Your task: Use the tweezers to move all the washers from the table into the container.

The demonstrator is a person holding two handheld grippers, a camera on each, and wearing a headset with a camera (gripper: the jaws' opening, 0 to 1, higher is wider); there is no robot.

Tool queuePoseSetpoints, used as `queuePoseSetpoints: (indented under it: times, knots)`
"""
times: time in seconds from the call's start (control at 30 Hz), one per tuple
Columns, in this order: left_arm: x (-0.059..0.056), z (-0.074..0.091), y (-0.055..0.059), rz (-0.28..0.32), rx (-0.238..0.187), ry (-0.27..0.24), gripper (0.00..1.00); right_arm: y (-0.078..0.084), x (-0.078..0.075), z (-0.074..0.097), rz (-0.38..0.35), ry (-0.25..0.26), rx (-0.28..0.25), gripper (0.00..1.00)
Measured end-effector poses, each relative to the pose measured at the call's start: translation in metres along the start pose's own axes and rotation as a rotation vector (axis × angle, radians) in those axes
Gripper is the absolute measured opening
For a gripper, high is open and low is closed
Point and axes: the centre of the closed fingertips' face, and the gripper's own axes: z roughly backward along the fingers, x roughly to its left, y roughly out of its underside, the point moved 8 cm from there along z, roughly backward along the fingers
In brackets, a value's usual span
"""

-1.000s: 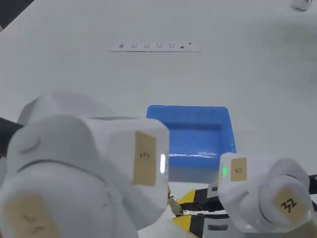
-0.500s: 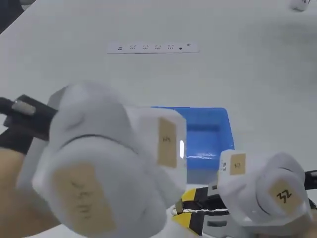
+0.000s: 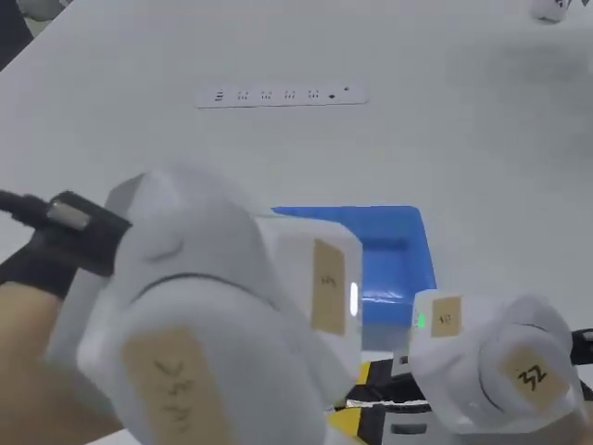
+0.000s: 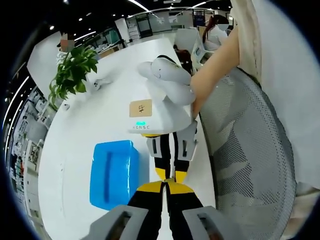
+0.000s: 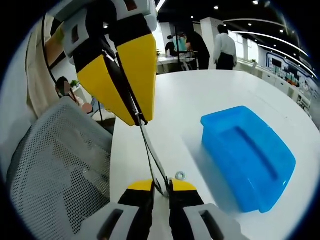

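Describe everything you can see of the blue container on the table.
The blue container is a shallow rectangular tray with rounded corners, a raised rim and an open top, glossy plastic by its look. It sits upright and flat on the white table. The part of its inside that shows looks empty. A washer lies on the table beside it, apart from it. Where it can be seen, nothing but the table touches it. In the head view its near end is hidden.
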Motion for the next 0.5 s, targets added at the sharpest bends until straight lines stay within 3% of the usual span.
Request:
queuePoseSetpoints:
  times: [0.13,0.4,0.5]
  knots:
    - [0.000,0.000,-0.002,-0.014,0.010,0.004,0.00,-0.003,0.003,0.003,0.026,0.003,0.009,0.08]
    - [0.000,-0.001,-0.001,0.013,0.009,0.022,0.00,-0.020,0.007,0.017,0.030,0.020,-0.063,0.09]
    - [0.000,-0.002,-0.002,0.019,0.001,0.019,0.00,-0.022,0.006,0.017,0.055,0.022,-0.052,0.06]
